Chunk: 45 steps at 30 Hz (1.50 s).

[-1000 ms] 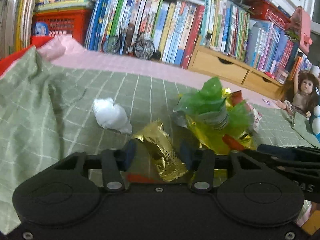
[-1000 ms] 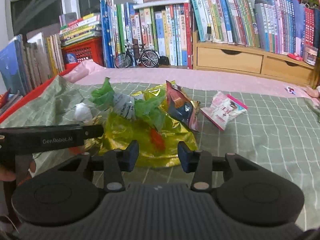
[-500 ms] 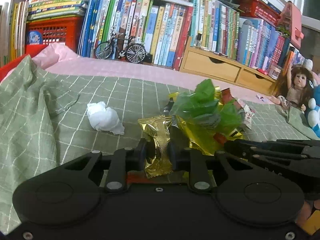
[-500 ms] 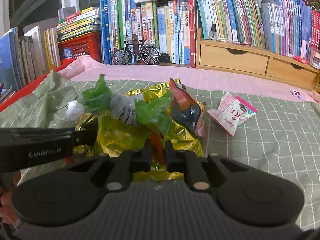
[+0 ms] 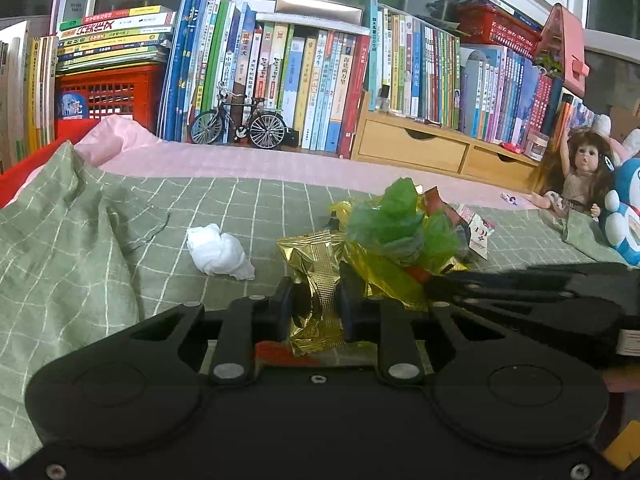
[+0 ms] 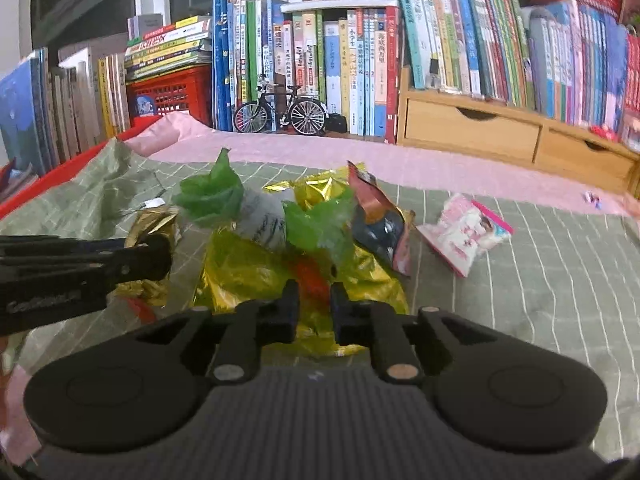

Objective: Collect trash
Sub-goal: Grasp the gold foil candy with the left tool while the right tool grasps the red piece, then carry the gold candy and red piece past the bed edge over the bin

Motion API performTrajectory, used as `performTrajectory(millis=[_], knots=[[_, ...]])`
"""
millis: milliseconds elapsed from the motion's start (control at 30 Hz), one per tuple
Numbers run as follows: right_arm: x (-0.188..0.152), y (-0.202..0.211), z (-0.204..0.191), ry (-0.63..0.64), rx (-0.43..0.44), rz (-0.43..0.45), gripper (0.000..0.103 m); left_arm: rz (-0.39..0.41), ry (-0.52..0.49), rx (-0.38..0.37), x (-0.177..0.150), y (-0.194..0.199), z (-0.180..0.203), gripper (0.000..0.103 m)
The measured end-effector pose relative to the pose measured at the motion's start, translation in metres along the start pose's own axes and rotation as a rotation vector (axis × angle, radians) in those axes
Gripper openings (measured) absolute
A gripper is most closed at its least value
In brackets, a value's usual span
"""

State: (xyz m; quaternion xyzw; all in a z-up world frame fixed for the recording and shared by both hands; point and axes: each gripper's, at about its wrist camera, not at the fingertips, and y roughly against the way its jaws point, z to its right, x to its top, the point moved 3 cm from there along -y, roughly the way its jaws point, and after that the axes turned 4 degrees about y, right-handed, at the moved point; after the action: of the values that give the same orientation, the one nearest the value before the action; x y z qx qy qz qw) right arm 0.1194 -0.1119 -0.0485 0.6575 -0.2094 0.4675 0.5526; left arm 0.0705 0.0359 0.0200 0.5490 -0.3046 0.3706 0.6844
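On the green checked bedspread (image 5: 248, 204), my left gripper (image 5: 316, 306) has its jaws clamped on a crinkled gold foil wrapper (image 5: 316, 276), whose long axis runs away from me toward 12 o'clock, one end crushed between the jaws and the other flaring out beyond them. My right gripper (image 6: 314, 300) has its jaws drawn in on the near edge of a yellow foil bag (image 6: 256, 268), nipping a red-orange scrap of its print; the bag is glossy, thin and wrinkled, and it spreads ahead toward 12 o'clock. Heaped on that bag are a green crumpled plastic film (image 6: 212, 196) wrapped round a pale printed pack, and a dark orange-edged snack packet (image 6: 376, 220) standing on edge at about 1 o'clock.

What the next move turns on, I judge, is that the gold wrapper lies just beside the heap, at 9 o'clock of it seen from my right side, so the left needs only a short carry rightward to add it.

Loose pieces remain: a white wadded tissue (image 5: 220, 250), soft and lumpy, at 11 o'clock of my left jaws and nearer to that hand; and a pink and white sachet (image 6: 464, 236), flat and slick, at 2 o'clock of my right jaws, well apart from the heap.
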Motion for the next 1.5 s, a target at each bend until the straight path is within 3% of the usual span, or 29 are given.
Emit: performTrajectory(millis=[133,233,267,300,367,867,1500], knots=[[0.007,-0.016,0.001,-0.021,-0.019,0.016,0.046,-0.001,0.002,0.001,-0.001,0.002,-0.001,0.022],[0.009,-0.021,0.005,-0.056,0.003,0.018,0.044,-0.003,0.002,0.001,-0.003,0.003,-0.002,0.022],[0.009,-0.021,0.004,-0.058,0.014,0.013,0.038,-0.003,0.002,0.0,-0.003,0.003,-0.003,0.022],[0.009,-0.02,0.003,-0.055,0.028,0.009,0.02,-0.003,0.003,-0.001,-0.003,0.003,-0.003,0.022],[0.006,-0.015,0.0,-0.042,0.05,0.013,0.014,0.001,0.004,-0.005,-0.003,0.004,-0.003,0.022],[-0.024,0.05,-0.014,0.036,0.134,0.026,0.013,0.012,0.004,-0.045,-0.01,0.029,0.001,0.022],[-0.058,0.109,-0.006,-0.048,0.145,0.011,0.013,-0.043,-0.051,-0.153,-0.05,0.084,0.027,0.022]])
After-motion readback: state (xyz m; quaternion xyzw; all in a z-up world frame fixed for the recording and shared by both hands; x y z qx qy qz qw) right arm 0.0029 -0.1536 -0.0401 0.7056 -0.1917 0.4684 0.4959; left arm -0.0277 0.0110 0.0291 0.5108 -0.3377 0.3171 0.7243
